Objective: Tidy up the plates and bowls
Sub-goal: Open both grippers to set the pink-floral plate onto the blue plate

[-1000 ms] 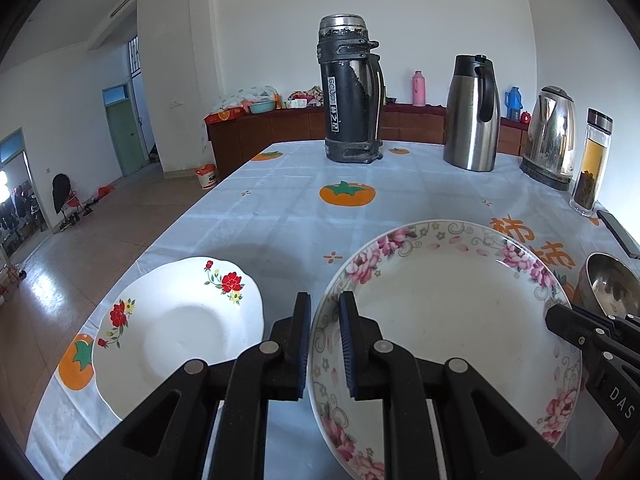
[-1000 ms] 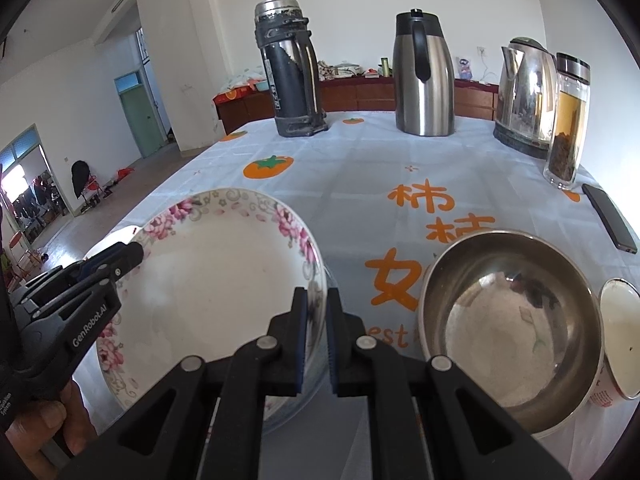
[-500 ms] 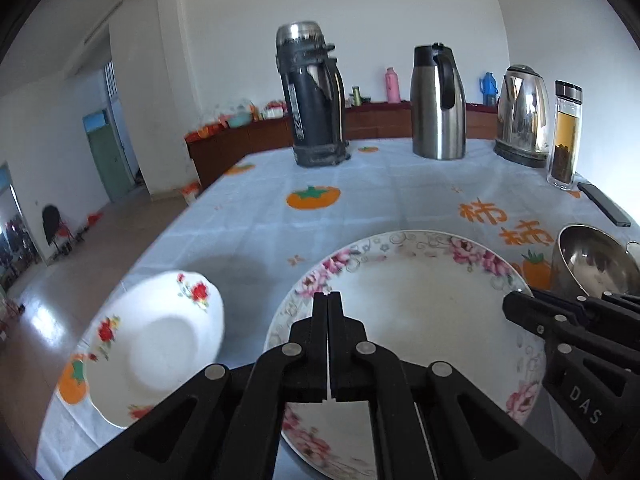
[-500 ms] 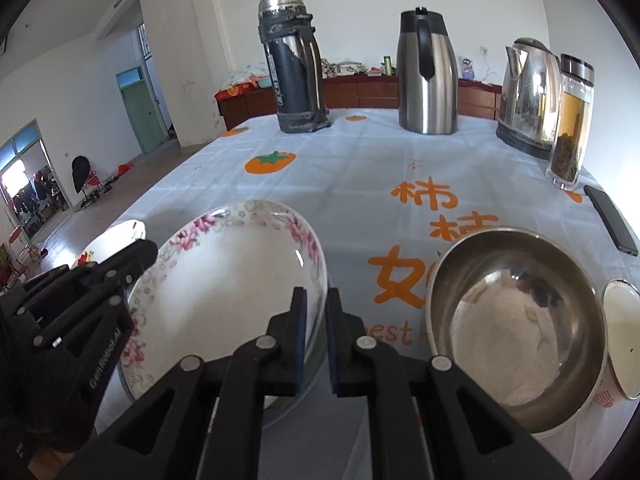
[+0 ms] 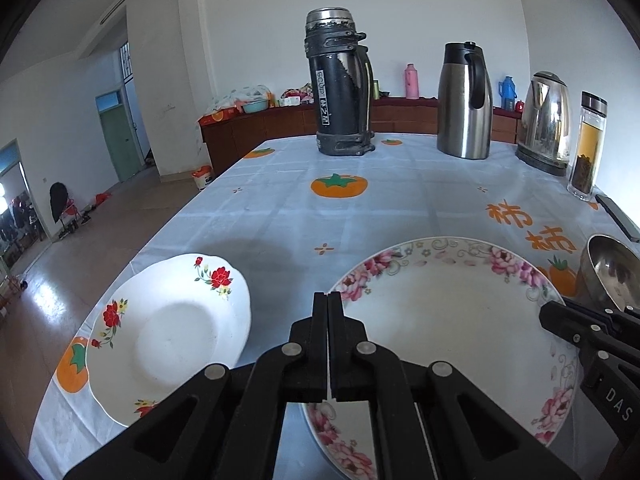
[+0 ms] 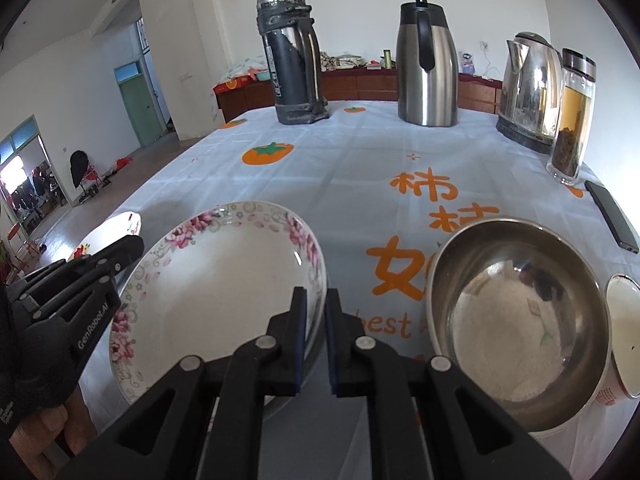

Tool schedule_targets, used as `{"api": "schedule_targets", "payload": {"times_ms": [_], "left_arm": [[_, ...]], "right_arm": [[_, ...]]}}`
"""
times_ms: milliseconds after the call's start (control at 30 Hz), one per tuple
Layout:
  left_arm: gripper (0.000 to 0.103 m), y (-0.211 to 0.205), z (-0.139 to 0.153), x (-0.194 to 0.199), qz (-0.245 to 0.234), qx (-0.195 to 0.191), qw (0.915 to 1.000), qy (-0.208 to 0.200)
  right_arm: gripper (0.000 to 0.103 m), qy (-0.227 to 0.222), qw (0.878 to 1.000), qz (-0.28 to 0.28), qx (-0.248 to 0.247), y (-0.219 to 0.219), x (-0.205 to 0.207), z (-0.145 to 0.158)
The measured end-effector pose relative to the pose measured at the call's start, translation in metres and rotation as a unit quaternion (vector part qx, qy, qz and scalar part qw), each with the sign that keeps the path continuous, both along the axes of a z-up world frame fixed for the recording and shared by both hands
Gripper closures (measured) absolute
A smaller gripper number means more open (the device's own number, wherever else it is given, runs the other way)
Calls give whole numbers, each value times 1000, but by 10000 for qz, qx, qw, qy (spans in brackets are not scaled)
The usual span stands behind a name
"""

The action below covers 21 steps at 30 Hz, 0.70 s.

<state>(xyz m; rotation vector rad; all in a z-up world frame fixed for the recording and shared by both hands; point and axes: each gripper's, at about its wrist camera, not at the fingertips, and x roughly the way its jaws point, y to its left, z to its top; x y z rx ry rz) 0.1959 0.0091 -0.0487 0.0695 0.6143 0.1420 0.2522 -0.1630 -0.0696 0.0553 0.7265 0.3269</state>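
Two grippers share the pink-flowered plate (image 6: 216, 280): our right gripper (image 6: 316, 300) clamps its rim, our left gripper (image 5: 328, 300) is pinched together, empty. We lift it level, slowly.

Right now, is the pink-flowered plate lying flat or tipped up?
Tipped up. The pink-flowered plate leans with its right rim raised between the right gripper fingers, which are shut on it.

Large pink-flowered plate (image 6: 224, 280), white inside, tilted with its right rim raised and pinched by black jaws. Smaller white red-flowered plate (image 5: 168, 332) lying flat on the cloth to its left, near the table edge. Empty steel bowl (image 6: 516, 316) upright on the right, white bowl (image 6: 626, 340) just beside it.
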Motion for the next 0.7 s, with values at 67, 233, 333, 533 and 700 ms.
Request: {"api": "schedule_targets", "payload": {"times_ms": [67, 233, 333, 533, 700], "left_arm": [[101, 5, -1, 2, 51, -72, 10000, 45], [101, 27, -6, 0, 223, -306, 9991, 187], [101, 35, -10, -1, 200, -519, 9979, 325], [99, 31, -13, -4, 62, -500, 9980, 374], [92, 35, -11, -6, 56, -566, 9977, 356]], "right_arm": [[95, -3, 10000, 0, -2, 0, 0, 0], [95, -1, 10000, -10, -31, 0, 0, 1], [95, 6, 10000, -25, -82, 0, 0, 0], [94, 20, 9999, -37, -129, 0, -1, -1], [94, 46, 9998, -52, -179, 1, -1, -2]]}}
